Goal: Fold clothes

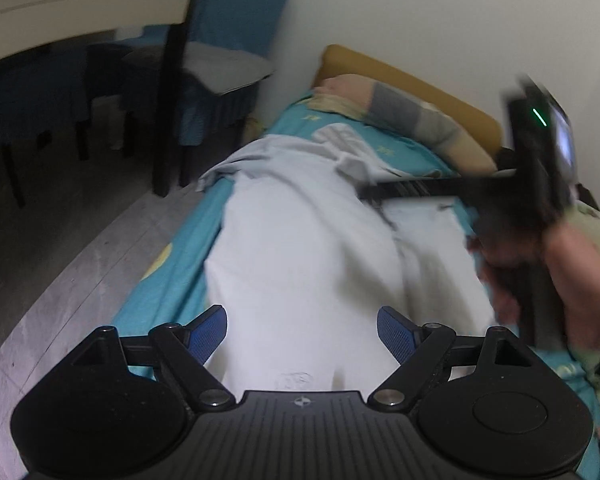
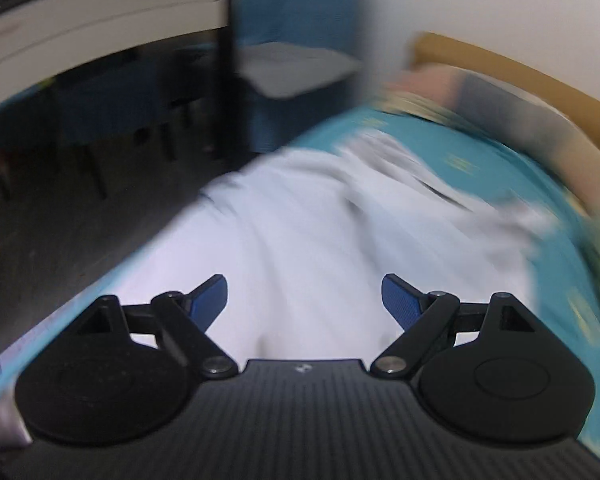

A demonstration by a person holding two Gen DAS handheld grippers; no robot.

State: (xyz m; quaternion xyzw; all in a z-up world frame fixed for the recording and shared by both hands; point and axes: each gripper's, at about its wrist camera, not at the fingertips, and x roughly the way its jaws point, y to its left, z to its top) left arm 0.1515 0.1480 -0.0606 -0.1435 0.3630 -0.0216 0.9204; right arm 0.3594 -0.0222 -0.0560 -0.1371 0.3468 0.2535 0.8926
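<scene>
A: Left wrist view, how many garments?
B: One white garment point(image 1: 300, 248), lying on the teal bed sheet point(image 1: 168, 284), long axis running away from the camera toward the headboard point(image 1: 412, 84). One pillow point(image 1: 412, 116) lies beyond it.
A: Grippers?
B: Left gripper point(image 1: 302, 330) has its fingers spread over the near hem, holding nothing. The right gripper point(image 1: 540, 168) is a blur at right; I cannot tell its state here.
A: Right wrist view?
B: Blurred. Same garment point(image 2: 300, 240), same lengthwise lie; right gripper point(image 2: 304, 300) fingers spread, nothing held
</scene>
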